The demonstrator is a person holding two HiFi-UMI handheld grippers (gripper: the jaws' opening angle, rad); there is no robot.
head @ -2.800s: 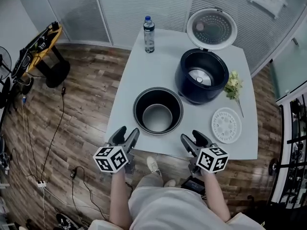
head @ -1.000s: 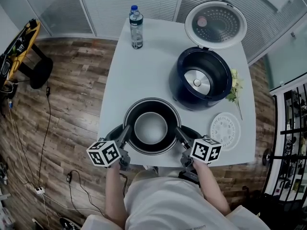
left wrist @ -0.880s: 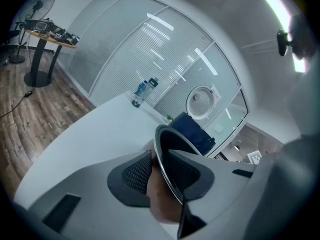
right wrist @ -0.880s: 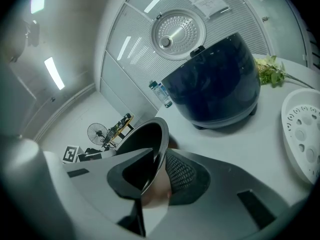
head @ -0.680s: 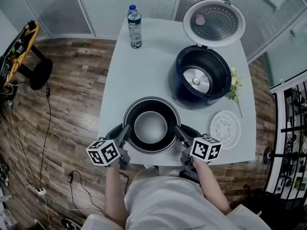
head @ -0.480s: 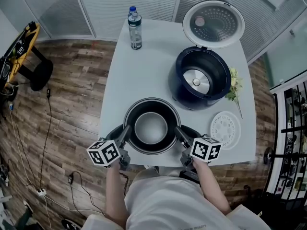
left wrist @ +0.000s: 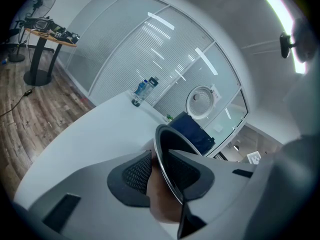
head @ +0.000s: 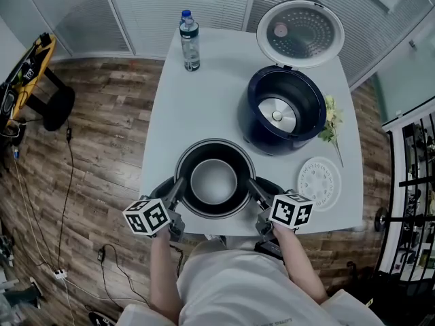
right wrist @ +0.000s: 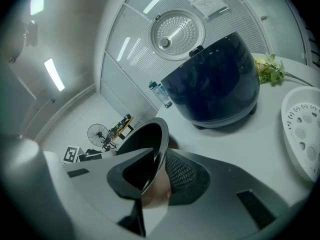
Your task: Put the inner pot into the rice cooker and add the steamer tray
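Observation:
The round inner pot (head: pixel 214 179) rests near the table's front edge in the head view. My left gripper (head: pixel 177 190) is shut on the pot's left rim, and my right gripper (head: pixel 253 189) is shut on its right rim. In the left gripper view the pot's rim (left wrist: pixel 168 170) runs between the two pads. The right gripper view shows the same rim (right wrist: pixel 156 159) pinched by the jaws. Behind the pot, the dark blue rice cooker (head: pixel 284 111) stands with its lid (head: pixel 300 34) up. The white perforated steamer tray (head: pixel 319 183) lies flat at the front right.
A water bottle (head: pixel 189 41) stands at the table's back left. A small bunch of flowers (head: pixel 332 123) lies right of the cooker. The white table (head: pixel 197 107) stands on a wood floor, with a stand (head: pixel 32 73) and cables at the left.
Earlier both grippers hovered in front of the table, apart from the pot. Now each grips a side of the pot's rim. Over the last second nothing has moved.

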